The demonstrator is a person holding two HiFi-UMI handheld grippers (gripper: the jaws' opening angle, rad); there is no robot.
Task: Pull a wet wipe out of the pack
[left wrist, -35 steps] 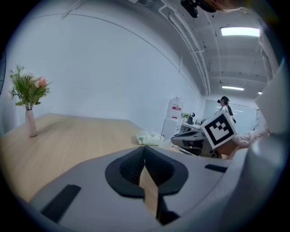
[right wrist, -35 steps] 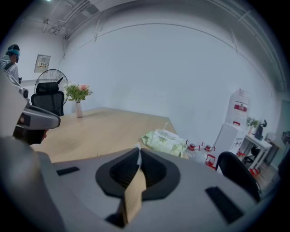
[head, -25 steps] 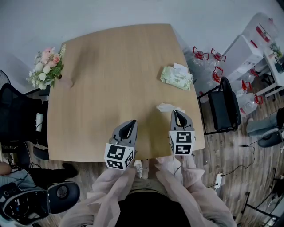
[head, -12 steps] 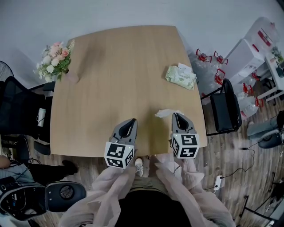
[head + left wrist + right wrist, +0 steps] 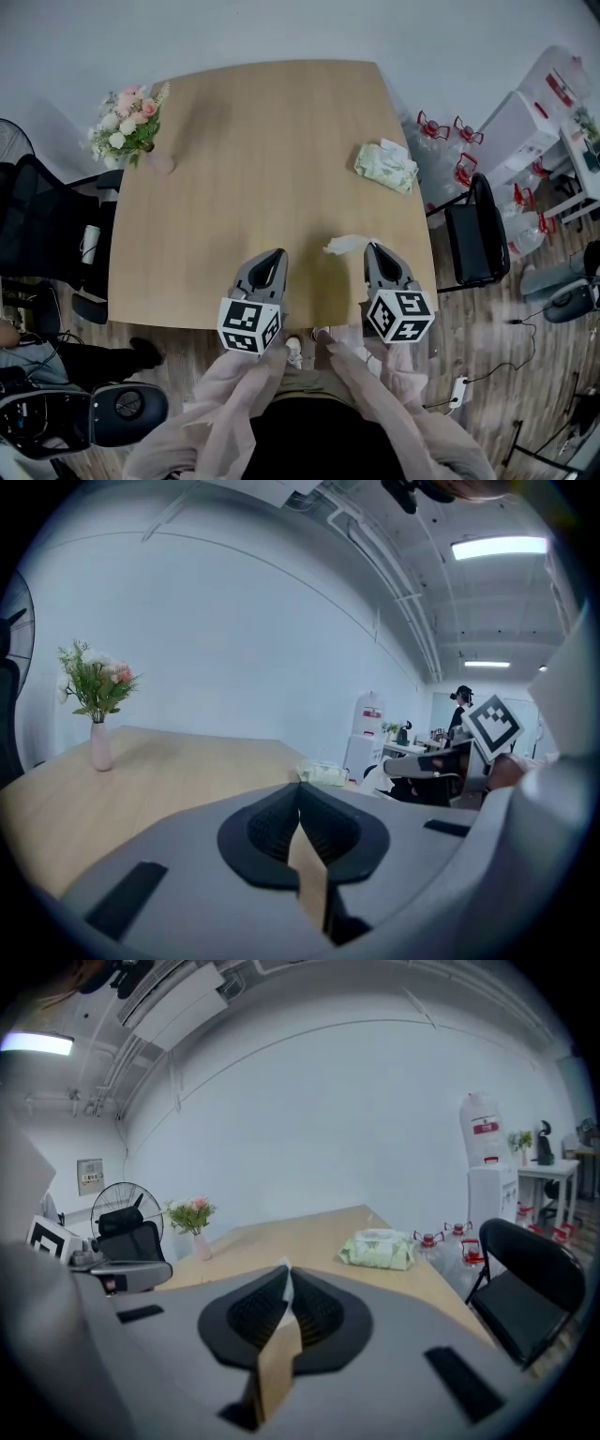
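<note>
The green wet wipe pack (image 5: 385,167) lies near the table's right edge, also visible in the right gripper view (image 5: 378,1249) and small in the left gripper view (image 5: 321,773). My right gripper (image 5: 372,247) hangs over the table's near right part, shut on a white wet wipe (image 5: 348,245) that sticks out to the left of its tip. A white sliver of the wet wipe (image 5: 287,1283) shows between its closed jaws. My left gripper (image 5: 275,254) hovers beside it to the left, over the near edge, shut with nothing in it (image 5: 298,787).
The wooden table (image 5: 244,159) carries a vase of flowers (image 5: 128,127) at its far left corner. A black chair (image 5: 473,234) and water bottles (image 5: 441,127) stand to the right. An office chair (image 5: 37,234) is on the left.
My right gripper has drawn back toward the near edge and rolled, taking the wipe with it, farther from the pack. The left gripper has barely shifted.
</note>
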